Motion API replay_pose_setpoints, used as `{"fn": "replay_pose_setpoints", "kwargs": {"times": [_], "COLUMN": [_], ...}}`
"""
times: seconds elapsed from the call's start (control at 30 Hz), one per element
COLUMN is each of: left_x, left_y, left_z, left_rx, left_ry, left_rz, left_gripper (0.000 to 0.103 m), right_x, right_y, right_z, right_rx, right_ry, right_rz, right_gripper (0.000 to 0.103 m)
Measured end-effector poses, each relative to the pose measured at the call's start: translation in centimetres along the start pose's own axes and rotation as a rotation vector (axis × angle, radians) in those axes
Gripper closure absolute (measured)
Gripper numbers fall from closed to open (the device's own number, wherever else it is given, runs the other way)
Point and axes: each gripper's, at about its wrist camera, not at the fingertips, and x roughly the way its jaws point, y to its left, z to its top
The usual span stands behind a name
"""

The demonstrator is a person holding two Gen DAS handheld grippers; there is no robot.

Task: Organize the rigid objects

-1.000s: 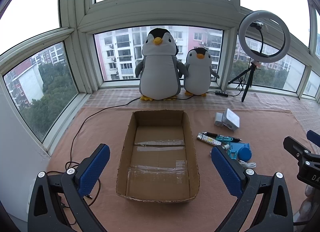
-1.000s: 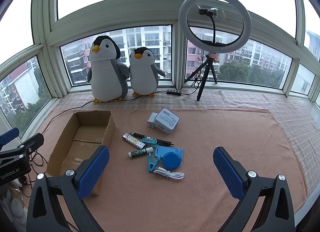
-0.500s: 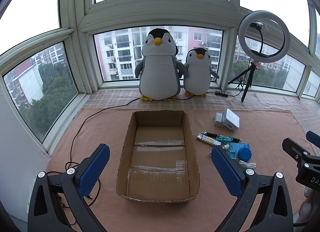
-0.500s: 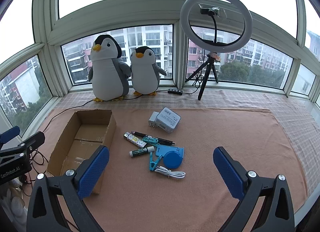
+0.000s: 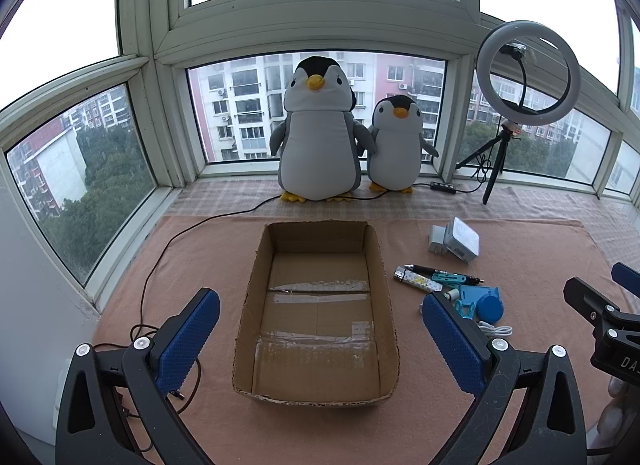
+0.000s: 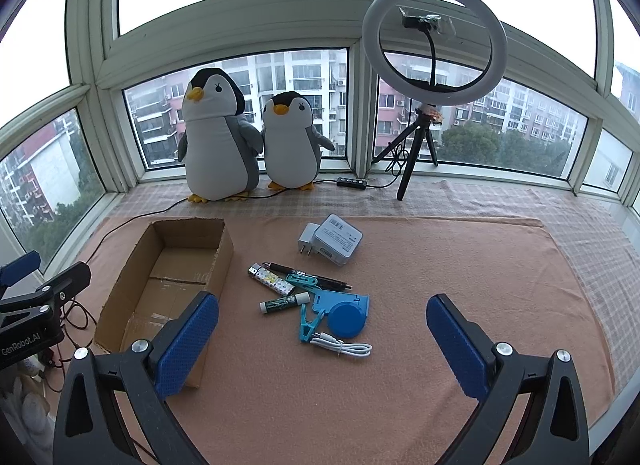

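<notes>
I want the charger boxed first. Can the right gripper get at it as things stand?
Probably yes: the right gripper is open, and the white charger lies apart beyond the pen; nothing covers it.

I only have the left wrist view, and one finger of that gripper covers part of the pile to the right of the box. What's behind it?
Observer: A green tube with a white cap, lying flat on the mat.
Operator: Anything else hidden there?
Observer: A teal clip lies beside the blue disc, its tip close to the coiled white cable.
Operator: Is the right gripper holding anything?
Observer: No. The right gripper has its jaws wide apart and empty, hovering on the near side of the pile.
</notes>
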Motion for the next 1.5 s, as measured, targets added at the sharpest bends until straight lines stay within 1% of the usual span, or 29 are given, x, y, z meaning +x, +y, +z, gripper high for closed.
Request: {"fn": "replay_pose_setpoints", "kwargs": {"times": [0.5, 0.87, 1.0, 1.13, 1.23, 1.4, 1.43, 1.5], "left_x": [0.2, 1.7, 3.5, 6.4, 8.6, 12.4, 13.0, 14.4], "left_y": [0.1, 1.1, 3.0, 5.8, 7.8, 10.2, 10.5, 11.0], "left_z": [0.0, -0.3, -0.9, -2.1, -3.3, -5.3, -5.7, -6.6], "left_rx": [-0.001, -0.004, -0.033, -0.082, -0.111, -0.149, -0.151, -0.158], "left_ry": [0.004, 0.029, 0.070, 0.143, 0.193, 0.279, 0.293, 0.324], "left_rz": [-0.001, 0.020, 0.057, 0.102, 0.143, 0.171, 0.176, 0.173], "left_gripper": [0.000, 0.000, 0.000, 0.000, 0.000, 0.009, 0.013, 0.015], "right_x": [0.3, 0.7, 1.2, 2.0, 2.8, 4.9, 5.2, 6.1], "right_y": [0.4, -0.2, -1.6, -3.6, -5.1, -8.2, -8.6, -9.4], "right_z": [-0.1, -0.3, -0.7, -1.1, -1.7, -3.0, -3.2, -3.9], "right_rx": [-0.006, -0.020, -0.013, 0.017, 0.028, 0.080, 0.084, 0.085], "right_ry": [0.002, 0.000, 0.010, 0.041, 0.069, 0.148, 0.156, 0.181], "right_rz": [0.006, 0.021, 0.021, 0.021, 0.001, -0.030, -0.032, -0.031], "right_gripper": [0.000, 0.000, 0.000, 0.000, 0.000, 0.000, 0.000, 0.000]}}
